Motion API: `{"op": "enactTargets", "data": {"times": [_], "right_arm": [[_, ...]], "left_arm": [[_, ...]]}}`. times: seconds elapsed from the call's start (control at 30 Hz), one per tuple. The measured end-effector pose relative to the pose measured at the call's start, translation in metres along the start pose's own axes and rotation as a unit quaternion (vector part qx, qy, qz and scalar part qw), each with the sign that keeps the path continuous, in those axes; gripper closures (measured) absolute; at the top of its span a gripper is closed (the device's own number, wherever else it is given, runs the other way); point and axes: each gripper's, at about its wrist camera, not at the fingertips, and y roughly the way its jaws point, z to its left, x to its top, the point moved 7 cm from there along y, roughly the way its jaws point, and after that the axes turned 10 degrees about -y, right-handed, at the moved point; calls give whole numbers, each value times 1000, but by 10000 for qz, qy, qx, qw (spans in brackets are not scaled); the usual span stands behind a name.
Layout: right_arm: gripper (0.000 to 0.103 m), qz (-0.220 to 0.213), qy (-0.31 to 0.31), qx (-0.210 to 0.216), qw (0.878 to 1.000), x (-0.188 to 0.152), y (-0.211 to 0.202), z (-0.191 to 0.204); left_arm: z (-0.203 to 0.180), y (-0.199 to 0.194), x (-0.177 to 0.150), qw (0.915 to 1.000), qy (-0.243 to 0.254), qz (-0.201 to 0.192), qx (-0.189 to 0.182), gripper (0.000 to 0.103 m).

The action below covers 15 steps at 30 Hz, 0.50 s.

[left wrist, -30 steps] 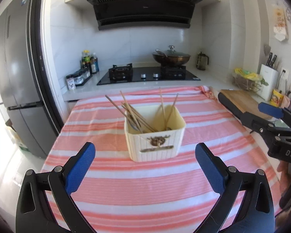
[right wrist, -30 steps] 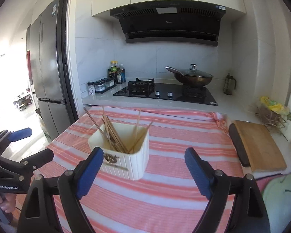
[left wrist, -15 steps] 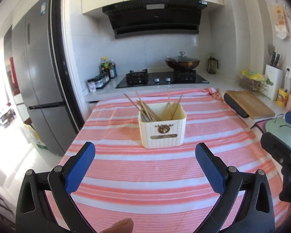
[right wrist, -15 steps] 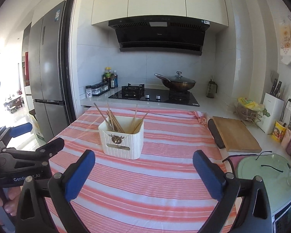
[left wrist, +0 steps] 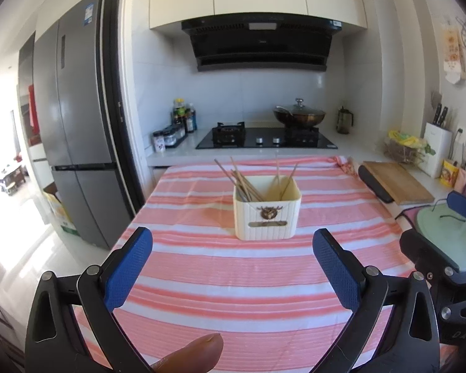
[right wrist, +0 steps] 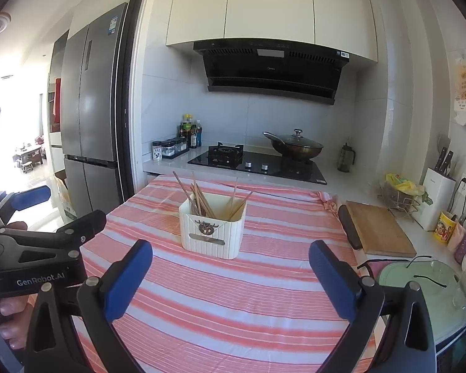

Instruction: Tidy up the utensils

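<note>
A cream ribbed utensil box (left wrist: 266,214) stands in the middle of the table on a pink striped cloth (left wrist: 233,264). Several wooden chopsticks (left wrist: 242,180) lean inside it. The box also shows in the right wrist view (right wrist: 212,231) with the chopsticks (right wrist: 202,199). My left gripper (left wrist: 233,267) is open and empty, held back near the table's front edge. My right gripper (right wrist: 231,275) is open and empty, also well short of the box. The left gripper shows at the left of the right wrist view (right wrist: 31,242).
A wooden cutting board (left wrist: 397,181) lies right of the table. A pale green glass lid (right wrist: 425,292) sits at the near right. A stove with a lidded wok (left wrist: 298,116), spice jars (left wrist: 171,133), a knife block (left wrist: 436,149) and a fridge (left wrist: 74,118) stand behind.
Both grippers have pulled back and up from the box, so it looks smaller and farther. Both stay open and empty.
</note>
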Motion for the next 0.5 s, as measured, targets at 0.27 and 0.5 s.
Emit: {"op": "enactTargets", "data": {"times": [0.27, 0.5], "right_arm": [[0, -39, 0, 22, 10000, 2, -5, 3], [0, -57, 14, 68, 10000, 1, -7, 2]], "left_arm": [[3, -4, 0, 10000, -37, -6, -44, 0], [7, -9, 2, 9998, -166, -39, -103, 0]]}}
